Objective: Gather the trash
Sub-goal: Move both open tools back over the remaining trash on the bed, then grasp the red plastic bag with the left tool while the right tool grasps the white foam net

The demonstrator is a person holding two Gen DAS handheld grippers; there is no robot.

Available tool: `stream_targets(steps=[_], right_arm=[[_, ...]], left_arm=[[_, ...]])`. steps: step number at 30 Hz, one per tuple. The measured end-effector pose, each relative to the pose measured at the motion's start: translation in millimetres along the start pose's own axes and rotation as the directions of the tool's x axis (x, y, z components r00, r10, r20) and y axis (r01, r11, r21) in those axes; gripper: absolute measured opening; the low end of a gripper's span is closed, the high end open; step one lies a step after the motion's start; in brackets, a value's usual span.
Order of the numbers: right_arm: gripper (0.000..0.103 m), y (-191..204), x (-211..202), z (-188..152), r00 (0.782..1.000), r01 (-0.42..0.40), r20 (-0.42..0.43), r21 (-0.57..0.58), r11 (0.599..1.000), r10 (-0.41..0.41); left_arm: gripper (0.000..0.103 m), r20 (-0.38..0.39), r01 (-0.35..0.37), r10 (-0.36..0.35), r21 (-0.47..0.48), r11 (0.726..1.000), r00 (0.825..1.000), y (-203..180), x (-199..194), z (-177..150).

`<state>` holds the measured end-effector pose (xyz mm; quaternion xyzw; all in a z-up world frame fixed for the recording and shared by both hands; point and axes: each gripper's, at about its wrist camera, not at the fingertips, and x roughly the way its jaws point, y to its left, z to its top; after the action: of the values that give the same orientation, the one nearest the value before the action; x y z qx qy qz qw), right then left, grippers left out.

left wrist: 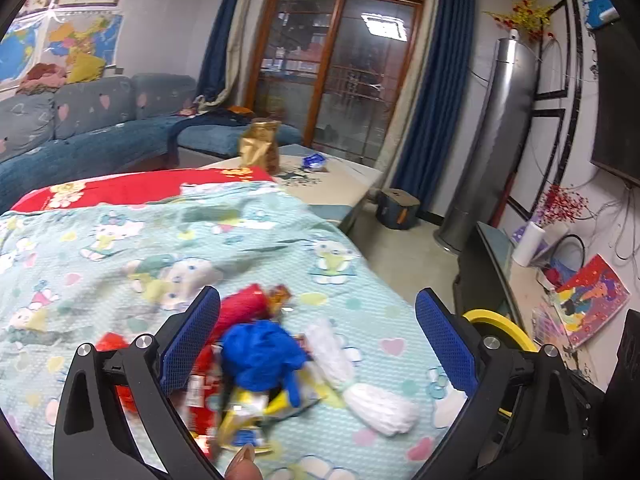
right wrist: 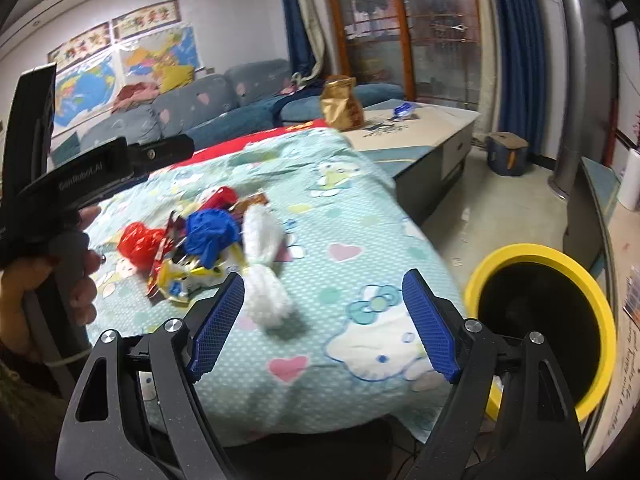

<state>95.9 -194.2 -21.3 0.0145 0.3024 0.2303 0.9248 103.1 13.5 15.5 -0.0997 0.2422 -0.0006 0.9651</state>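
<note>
A pile of trash lies on the cartoon-print cloth [left wrist: 120, 248]: a crumpled blue bag [left wrist: 260, 350], red wrappers [left wrist: 240, 304], a yellow wrapper [left wrist: 244, 416] and a white twisted bag [left wrist: 360, 380]. My left gripper [left wrist: 318, 320] is open and empty, its jaws wide over the pile. In the right wrist view the blue bag [right wrist: 212, 236], a red bag [right wrist: 140, 242] and the white bag [right wrist: 264, 276] lie ahead. My right gripper [right wrist: 324, 294] is open and empty, just right of the white bag. A yellow-rimmed black bin [right wrist: 540, 324] stands on the floor to the right.
The bin's rim also shows in the left wrist view [left wrist: 500, 326]. A gold bag [right wrist: 340, 104] and a blue wrapper [right wrist: 402, 110] sit on the coffee table [right wrist: 424, 132] behind. A blue sofa [left wrist: 80, 128] lies at the left. A low cabinet [left wrist: 496, 256] stands at the right.
</note>
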Motion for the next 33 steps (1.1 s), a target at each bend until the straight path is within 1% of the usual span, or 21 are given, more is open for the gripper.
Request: stream_targets(steps=[5, 13, 17, 20, 23, 27, 29, 30, 31, 32, 33], right_arm=[[0.073, 14, 16, 1, 0.999, -0.036, -0.038, -0.028, 0.999, 0.035], [0.073, 31, 39, 2, 0.994, -0.076, -0.085, -0.043, 0.996, 0.072], [0.073, 40, 50, 2, 0.991, -0.086, -0.105, -0.059, 0.995, 0.079], [0.073, 43, 58, 3, 0.989, -0.093, -0.123, -0.058, 0.994, 0.086], [0.073, 44, 66, 3, 0.987, -0.087, -0.142, -0.056, 0.995, 0.078], [0.073, 41, 75, 1, 0.981, -0.093, -0.173, -0.028, 0.995, 0.087], [0.07, 40, 79, -1, 0.979, -0.097, -0.181, -0.01, 0.995, 0.094], [0.066, 40, 80, -2, 0.978, -0.1, -0.184, -0.004, 0.995, 0.098], [0.062, 39, 81, -2, 0.976, -0.104, -0.191, 0.003, 0.995, 0.103], [0.059, 39, 82, -4, 0.975, -0.106, -0.197, 0.009, 0.994, 0.105], [0.052, 39, 83, -4, 0.973, -0.109, -0.201, 0.014, 0.994, 0.11]], left_arm=[[0.095, -0.001, -0.054, 0.054, -0.024, 0.998, 0.999, 27, -6, -1], [0.095, -0.026, -0.129, 0.128, -0.07, 0.989, 0.992, 65, -12, -9], [0.095, -0.041, -0.168, 0.164, -0.101, 0.981, 0.986, 84, -13, -15], [0.095, -0.072, -0.198, 0.189, -0.154, 0.968, 0.979, 104, -10, -21], [0.095, -0.108, -0.219, 0.2, -0.204, 0.954, 0.974, 121, -8, -30], [0.094, -0.146, -0.223, 0.19, -0.264, 0.938, 0.971, 136, -3, -42], [0.094, -0.16, -0.218, 0.177, -0.287, 0.933, 0.971, 142, -2, -48], [0.09, -0.168, -0.214, 0.169, -0.302, 0.929, 0.971, 145, -1, -50], [0.08, -0.179, -0.205, 0.154, -0.322, 0.924, 0.972, 148, 1, -53], [0.075, -0.187, -0.204, 0.149, -0.33, 0.922, 0.971, 149, 3, -55], [0.067, -0.195, -0.205, 0.145, -0.334, 0.92, 0.97, 150, 5, -57]])
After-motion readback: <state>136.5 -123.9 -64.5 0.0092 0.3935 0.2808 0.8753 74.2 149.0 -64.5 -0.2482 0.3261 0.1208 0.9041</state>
